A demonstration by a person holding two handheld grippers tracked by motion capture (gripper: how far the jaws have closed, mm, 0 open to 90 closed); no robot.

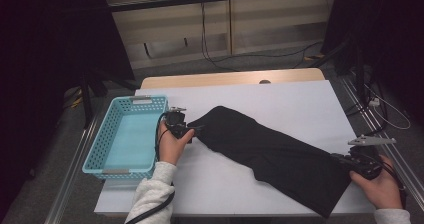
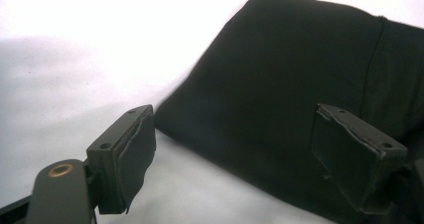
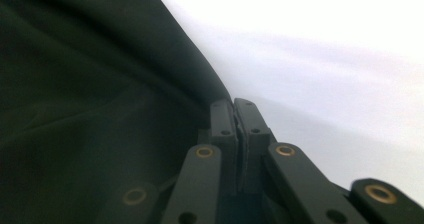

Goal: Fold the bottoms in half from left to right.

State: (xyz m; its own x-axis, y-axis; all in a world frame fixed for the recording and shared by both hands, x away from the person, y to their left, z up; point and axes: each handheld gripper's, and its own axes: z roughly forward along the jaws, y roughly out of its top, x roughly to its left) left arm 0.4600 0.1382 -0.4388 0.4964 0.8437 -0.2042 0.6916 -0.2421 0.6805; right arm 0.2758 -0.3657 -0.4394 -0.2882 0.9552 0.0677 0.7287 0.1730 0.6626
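While the black garment point(image 1: 272, 154) lies flat and diagonal across the white surface point(image 1: 280, 96), both tools sit at its opposite ends. Upper narrow end points toward the basket side, wider lower end reaches the near right edge of the surface.

Left tool point(image 1: 192, 130): held in the left hand point(image 1: 171, 145), right at the garment's upper-left end, just beside the fabric edge. In the left gripper view the left tool point(image 2: 240, 154) has jaws spread wide, one pad over bare white surface, the other over the black cloth. Fabric edge runs between them, pads not pressing on it. No grip there.

Right tool point(image 1: 345, 160): held in the right hand point(image 1: 381, 184), at the garment's lower-right end near the surface's right edge. In the right gripper view the right tool point(image 3: 234, 106) has jaws pressed together, pads meeting with only a thin seam between. Garment point(image 3: 90, 109) edge runs right up to the jaw tips on that side; looks like a pinch on the cloth edge, but can't confirm fabric is actually between the pads.

Light blue basket point(image 1: 97, 149) sits on the left of the surface, just beside the left hand, apart from the garment. Cable from the left tool trails back along the grey sleeve point(image 1: 150, 196).
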